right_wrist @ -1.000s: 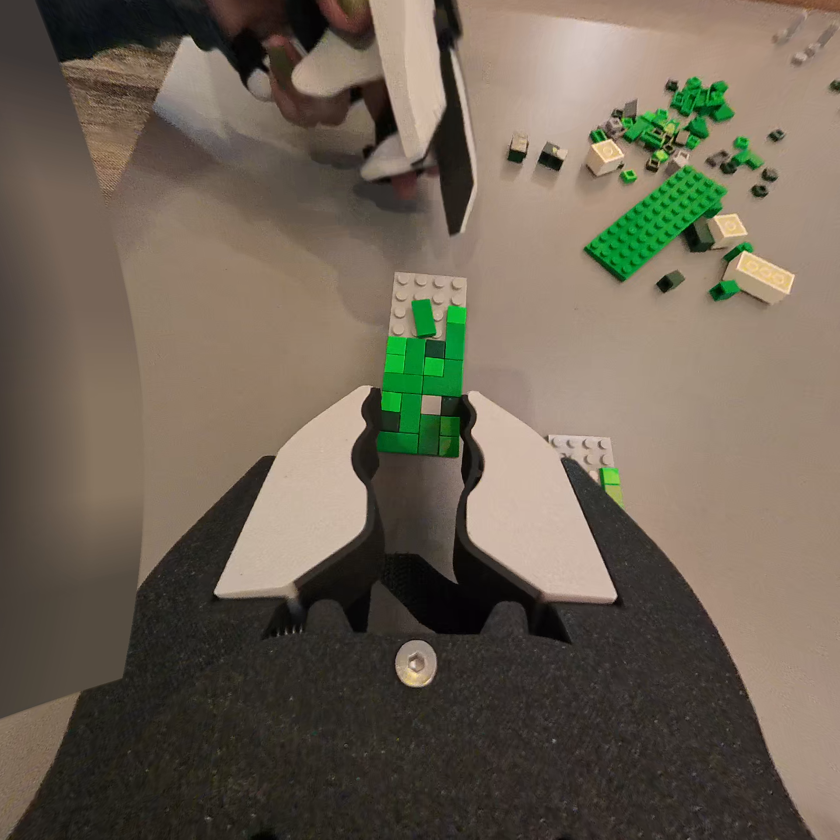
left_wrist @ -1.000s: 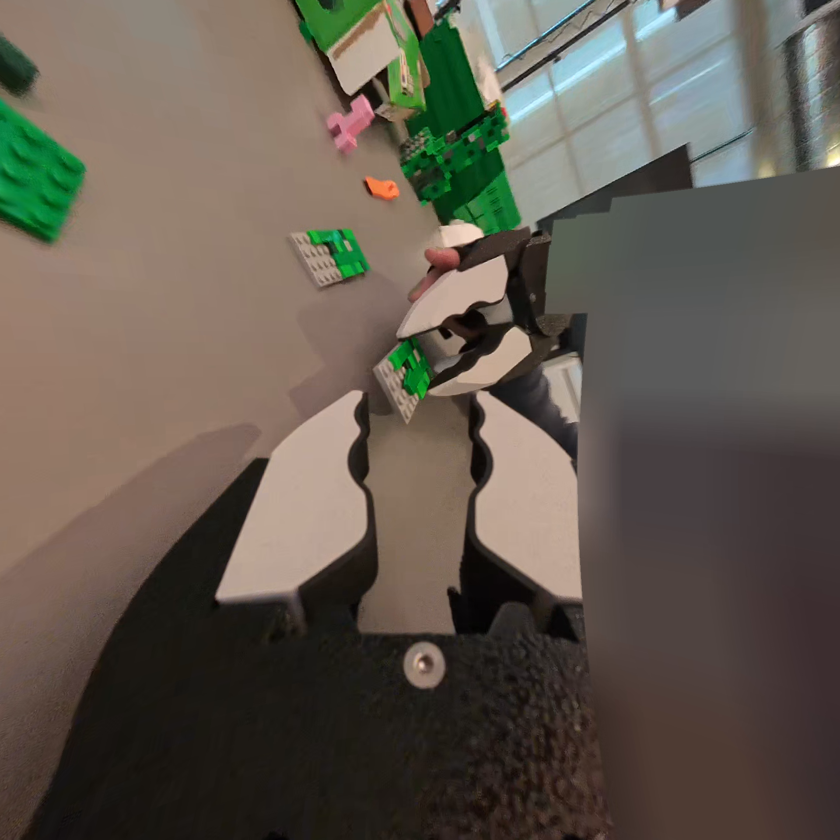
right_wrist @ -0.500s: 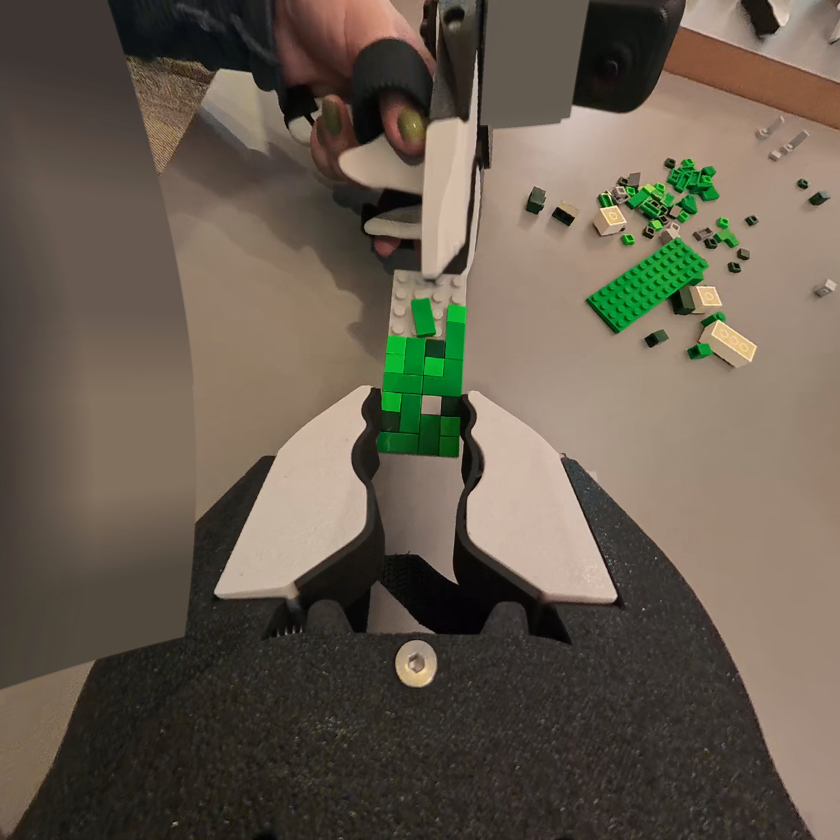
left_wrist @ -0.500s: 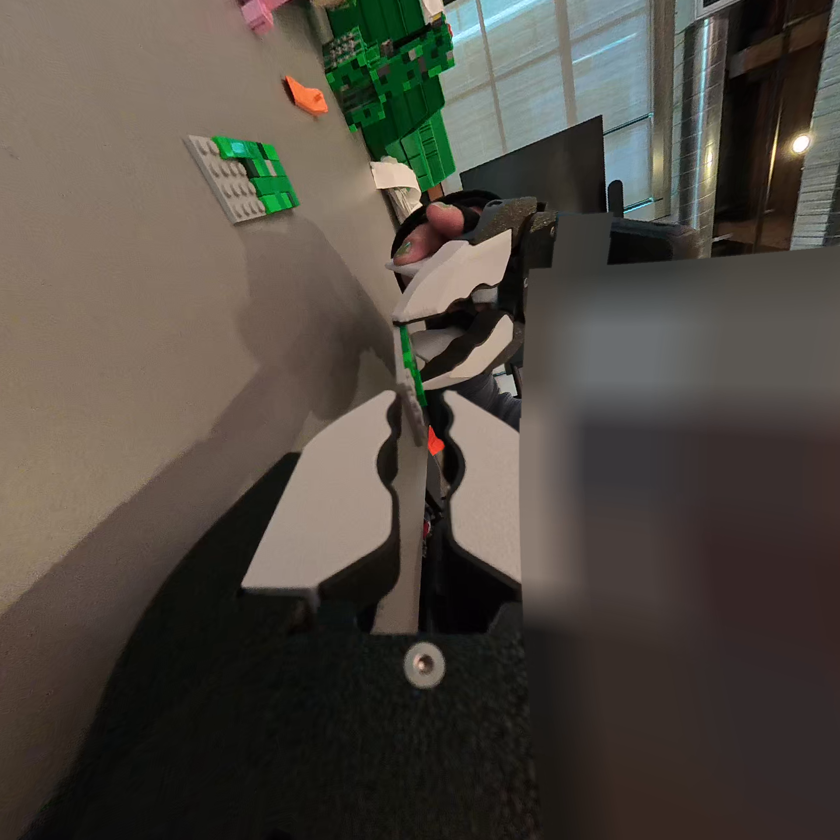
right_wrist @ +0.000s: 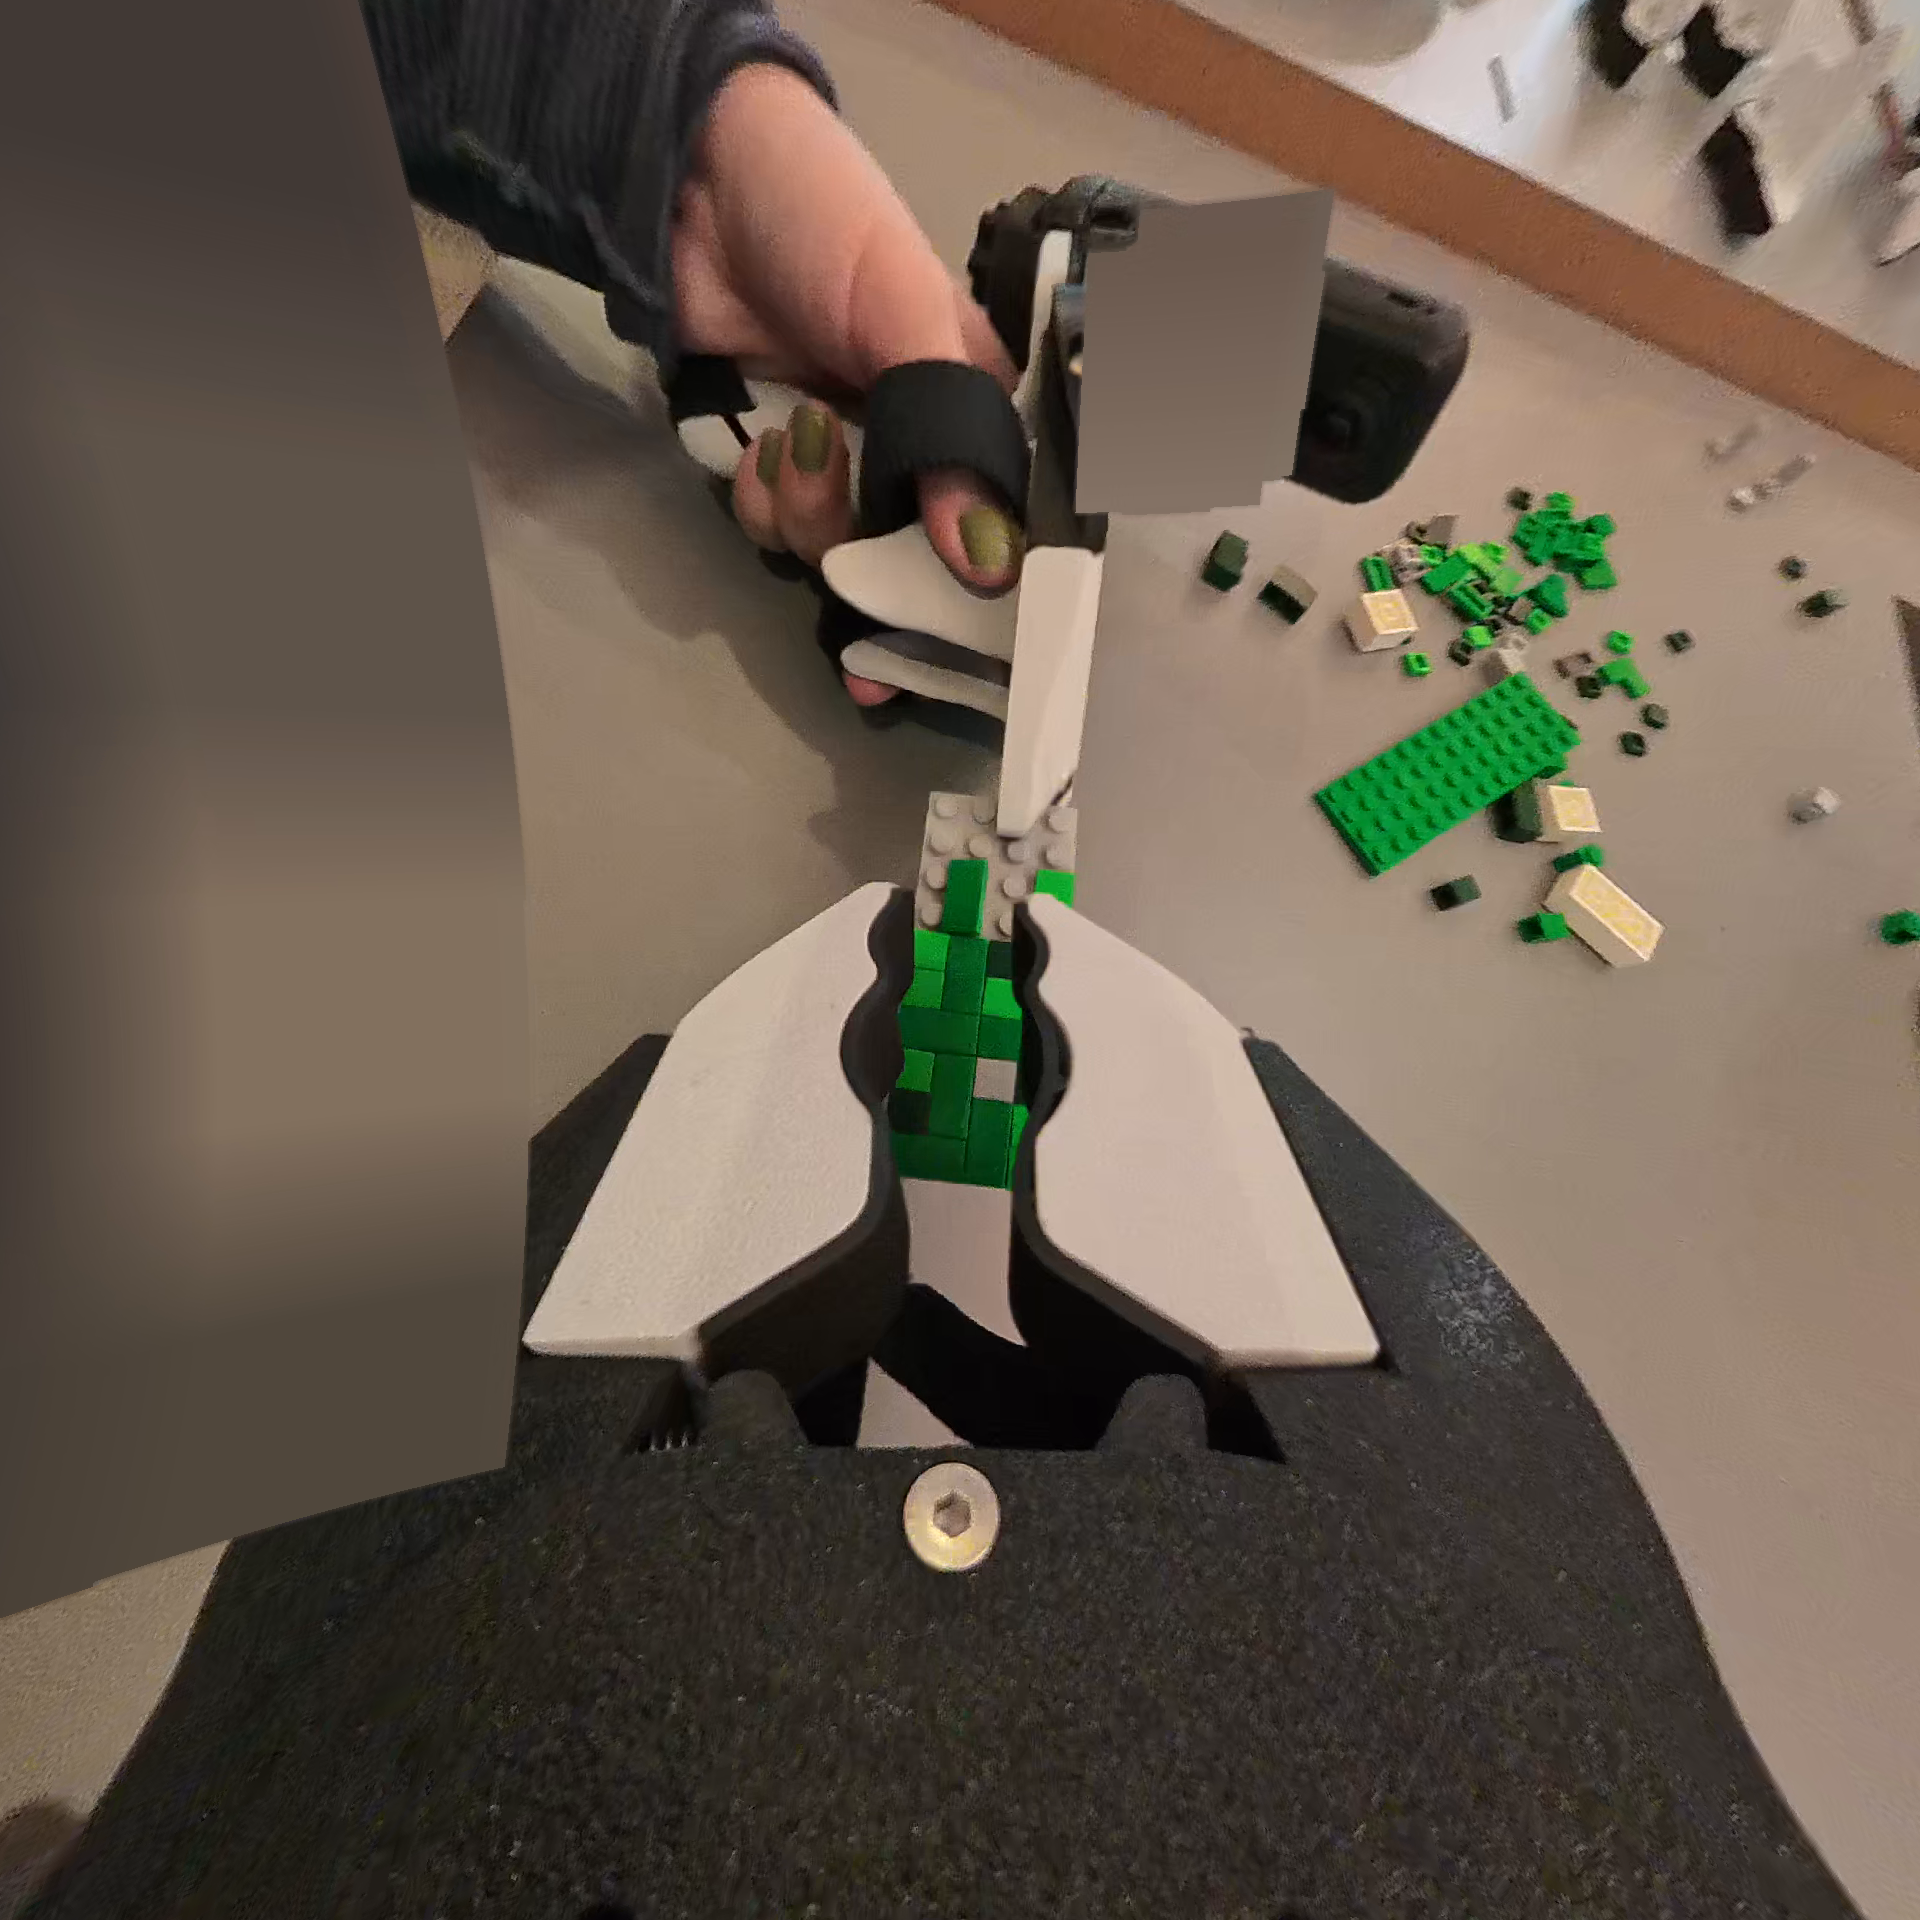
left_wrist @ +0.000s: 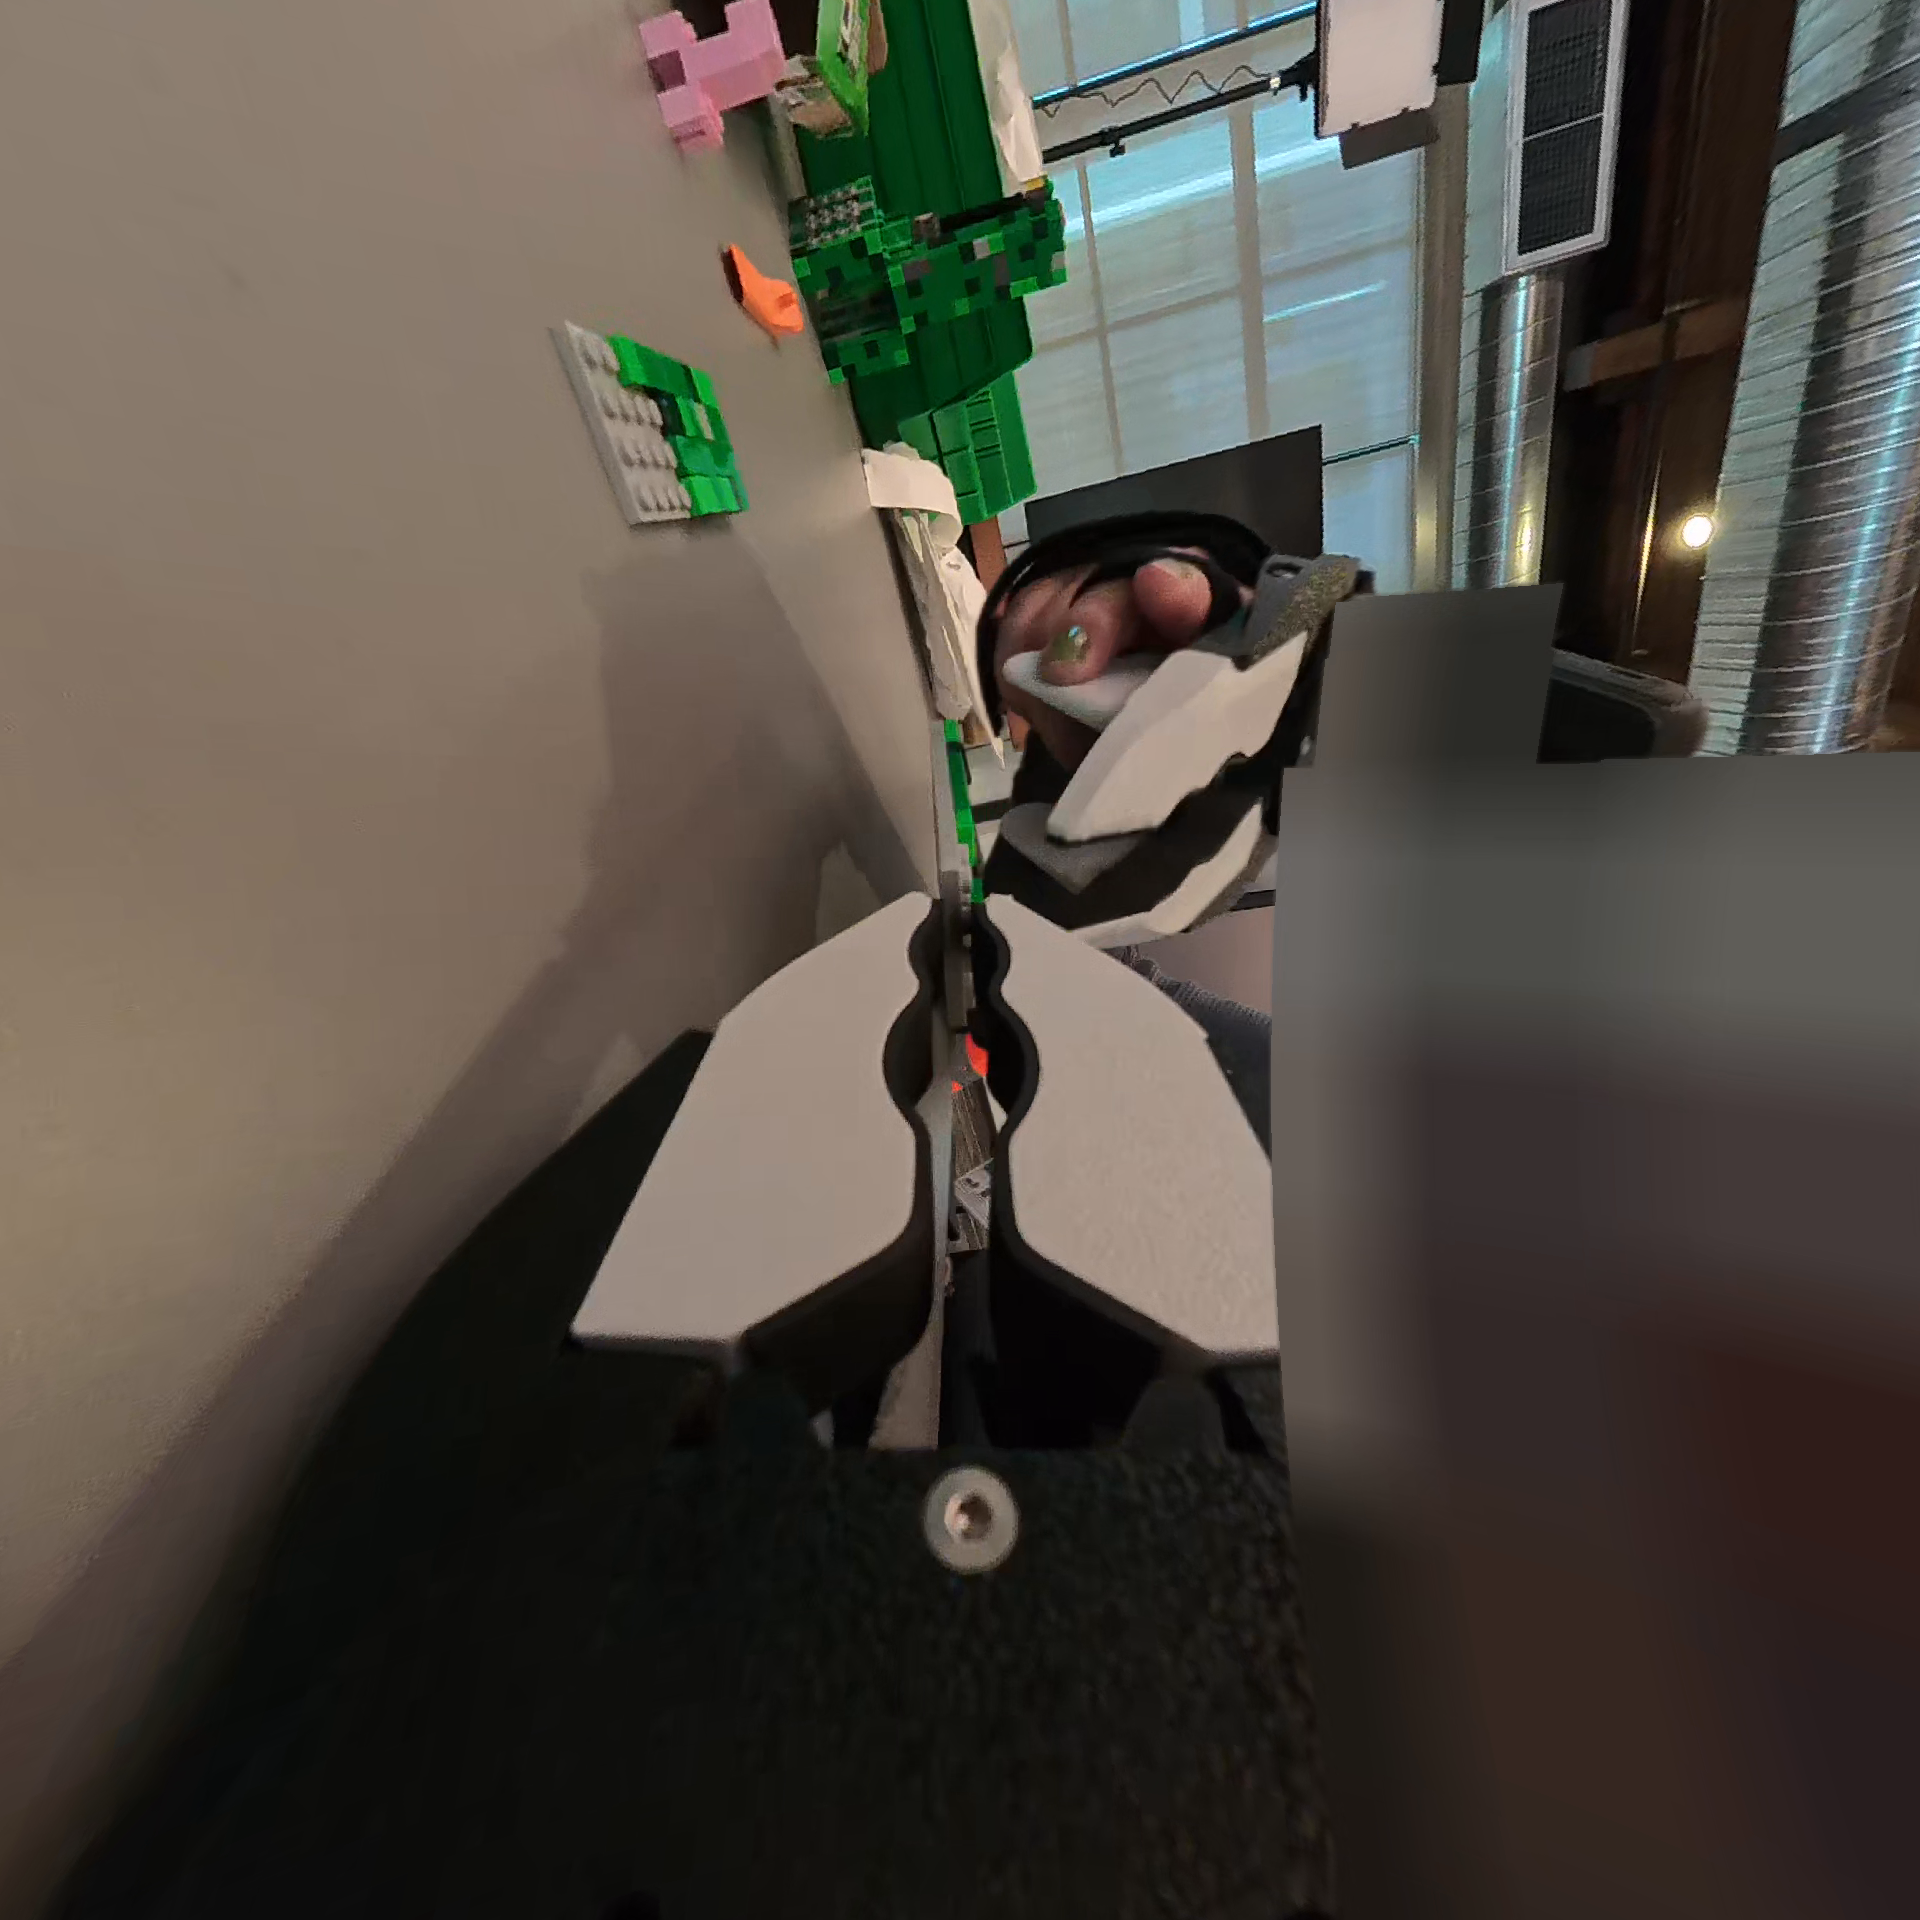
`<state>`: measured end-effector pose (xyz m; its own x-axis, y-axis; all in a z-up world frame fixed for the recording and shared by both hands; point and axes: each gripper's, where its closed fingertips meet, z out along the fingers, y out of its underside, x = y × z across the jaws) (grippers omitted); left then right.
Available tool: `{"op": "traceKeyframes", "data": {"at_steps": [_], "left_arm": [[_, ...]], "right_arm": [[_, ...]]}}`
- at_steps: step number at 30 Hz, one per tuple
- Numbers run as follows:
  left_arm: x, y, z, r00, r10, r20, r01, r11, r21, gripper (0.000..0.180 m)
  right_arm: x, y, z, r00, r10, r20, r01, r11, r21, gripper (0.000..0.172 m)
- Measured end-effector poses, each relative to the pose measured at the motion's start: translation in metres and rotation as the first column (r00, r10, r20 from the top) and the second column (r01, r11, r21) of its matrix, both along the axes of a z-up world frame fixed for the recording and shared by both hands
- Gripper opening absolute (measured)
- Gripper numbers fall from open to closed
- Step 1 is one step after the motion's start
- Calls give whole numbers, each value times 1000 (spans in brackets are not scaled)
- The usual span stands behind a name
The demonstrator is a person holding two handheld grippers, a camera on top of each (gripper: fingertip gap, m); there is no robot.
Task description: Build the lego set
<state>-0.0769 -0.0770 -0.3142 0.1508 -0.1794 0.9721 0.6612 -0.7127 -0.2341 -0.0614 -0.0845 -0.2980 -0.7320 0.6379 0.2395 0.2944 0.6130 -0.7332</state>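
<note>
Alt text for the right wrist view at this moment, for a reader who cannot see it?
The right gripper is closed on the sides of a grey plate with green tiles, whose far grey end is pinched by the left gripper, held in a hand. Loose green and white bricks lie on the grey table.

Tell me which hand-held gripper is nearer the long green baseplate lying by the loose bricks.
Left. The left hand-held gripper pinches the grey plate's far end beside the green baseplate; the right hand-held gripper sits farther back.

Matte grey surface (right_wrist: 1351, 1143) bordered by a wooden edge strip (right_wrist: 1558, 208). Beyond it, tall gridded windows (left_wrist: 1195, 312) admit daylight; corrugated metal ducts (left_wrist: 1818, 520) (vertical) stand beside a lit round lamp (left_wrist: 1696, 531) and a louvred vent (left_wrist: 1558, 125).
</note>
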Motion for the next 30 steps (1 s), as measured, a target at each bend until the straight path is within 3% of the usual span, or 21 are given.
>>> {"op": "traceKeyframes", "data": {"at_steps": [7, 16, 30], "left_arm": [[3, 1, -6, 1000, -5, -25, 5, 1000, -18, 4], [4, 2, -6, 1000, -11, -26, 11, 1000, -15, 4], [7, 2, -7, 999, -22, -34, 22, 1000, -8, 4]], "right_arm": [[-4, -2, -20, 991, -9, 131, -11, 989, 147, 9], [-4, -3, -26, 989, -33, 142, -3, 969, 249, 7], [-6, 4, -20, 984, -84, 156, 49, 975, 219, 7]]}}
